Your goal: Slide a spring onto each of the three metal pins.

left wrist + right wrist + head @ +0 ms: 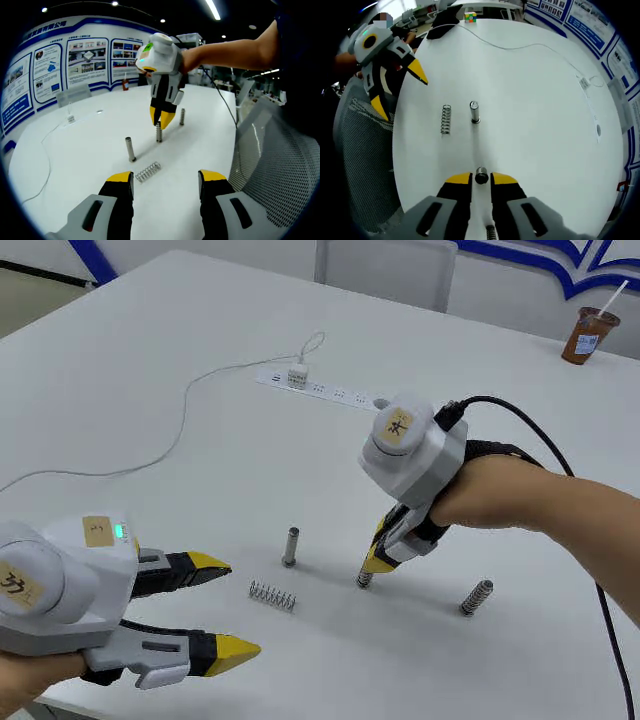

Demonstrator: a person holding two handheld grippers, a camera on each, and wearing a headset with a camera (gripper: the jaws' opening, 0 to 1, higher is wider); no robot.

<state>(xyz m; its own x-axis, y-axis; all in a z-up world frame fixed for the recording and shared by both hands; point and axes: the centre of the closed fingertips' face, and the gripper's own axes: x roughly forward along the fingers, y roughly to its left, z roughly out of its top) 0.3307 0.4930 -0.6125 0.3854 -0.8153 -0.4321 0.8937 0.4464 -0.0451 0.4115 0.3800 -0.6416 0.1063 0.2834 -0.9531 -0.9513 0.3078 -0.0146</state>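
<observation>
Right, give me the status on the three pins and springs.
Done: one spring sits on the rightmost pin. In hand: the right gripper is over the middle pin, jaws tight beside its top, a second spring already on it. To do: the bare pin stands empty, the loose spring lies beside it, and the left gripper hovers open, holding nothing.

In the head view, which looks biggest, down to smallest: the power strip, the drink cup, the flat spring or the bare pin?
1. power strip
2. drink cup
3. flat spring and bare pin look about alike, so no ranking.
</observation>
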